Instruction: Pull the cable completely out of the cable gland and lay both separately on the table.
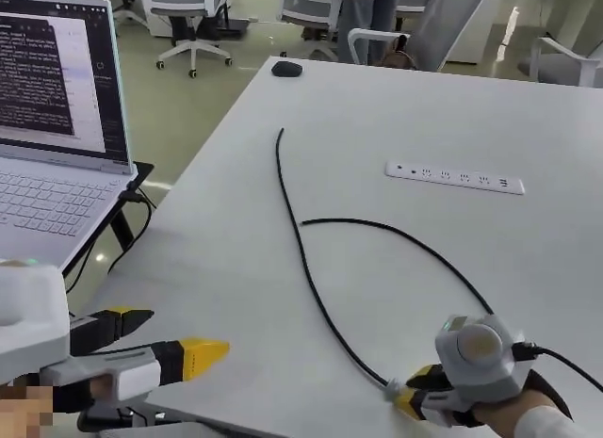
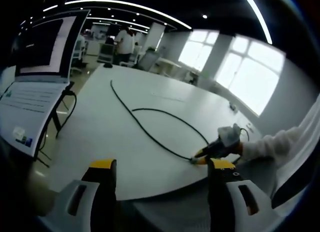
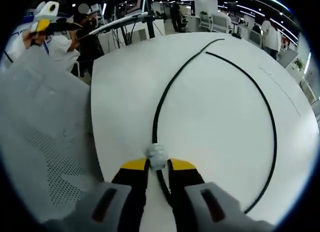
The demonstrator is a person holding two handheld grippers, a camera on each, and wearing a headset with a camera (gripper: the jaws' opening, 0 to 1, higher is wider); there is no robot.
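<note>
Right hand-held gripper pinches the limp, light cable just behind the small cable gland near the tabletop edge — left hand-held gripper gapes empty — probably best grabs the rigid gland.

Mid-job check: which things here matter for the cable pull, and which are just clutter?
Job: cable; cable gland; right gripper, closed on the gland; left gripper, open.
Lying about: laptop; power strip; small black object at the table's far edge; office chairs.
</note>
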